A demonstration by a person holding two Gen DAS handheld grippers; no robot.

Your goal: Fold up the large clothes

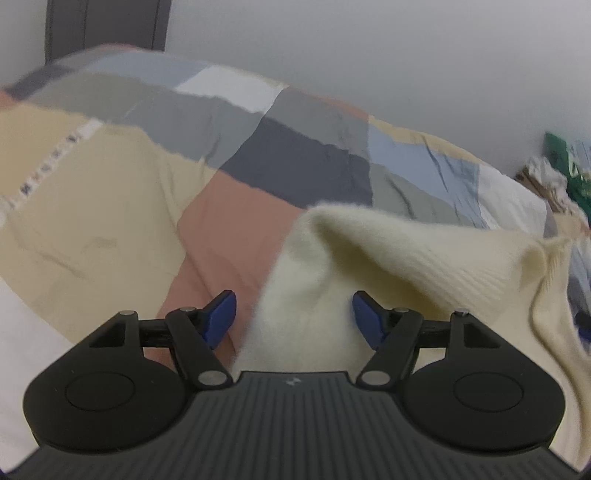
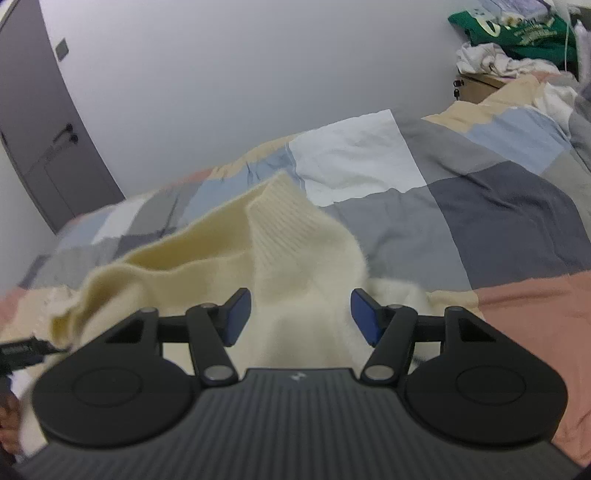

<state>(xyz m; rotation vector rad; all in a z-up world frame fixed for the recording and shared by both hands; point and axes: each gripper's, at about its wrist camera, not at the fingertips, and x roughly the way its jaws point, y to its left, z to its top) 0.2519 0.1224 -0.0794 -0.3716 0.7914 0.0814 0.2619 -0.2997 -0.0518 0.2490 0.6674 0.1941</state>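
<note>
lying rumpled on the patchwork bedspread [image 2: 480,206], cream sweater [image 2: 295,258], ribbed edge peaked upward, both grippers' fingers [image 1: 221,317] apart, gripping nothing

Bed [image 2: 498,206]: covered by a patchwork quilt of colour blocks.
On it: cream sweater [image 2: 295,258], crumpled.

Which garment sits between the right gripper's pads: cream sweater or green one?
The cream sweater; it lies between the open right gripper pads. The green one is piled far off.

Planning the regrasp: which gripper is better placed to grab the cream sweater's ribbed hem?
Right, probably. Its open fingers straddle the cream sweater, ribbed hem straight ahead. For the left gripper, the ribbing lies off to one side.
</note>
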